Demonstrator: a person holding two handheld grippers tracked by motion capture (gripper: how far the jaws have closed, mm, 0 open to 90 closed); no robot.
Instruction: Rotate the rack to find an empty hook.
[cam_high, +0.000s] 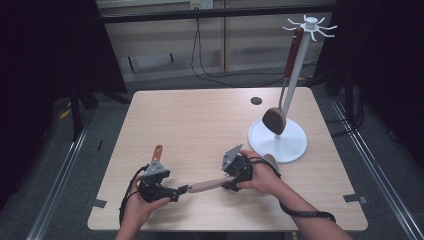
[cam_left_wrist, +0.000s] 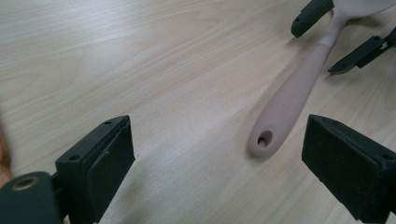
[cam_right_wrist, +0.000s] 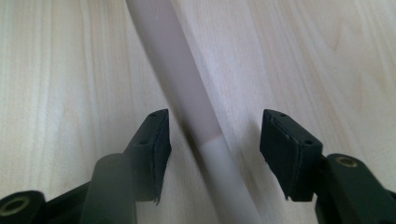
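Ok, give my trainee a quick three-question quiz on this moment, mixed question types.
1. True or false: the right gripper has its pads pressed on the pale pink plastic spoon.
2. What hangs on the white hook stand? A) dark brown wooden spoon B) whisk C) mug
3. Fill in: the pink spoon's handle end, with its hole, lies between the open jaws of the ___ gripper.

Key: 1 false, jaws straddle it with gaps; 2 A; 3 left.

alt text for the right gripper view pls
The right tongs straddle a pale spoon handle lying on a light wooden table, with a gap between each black pad and the handle.
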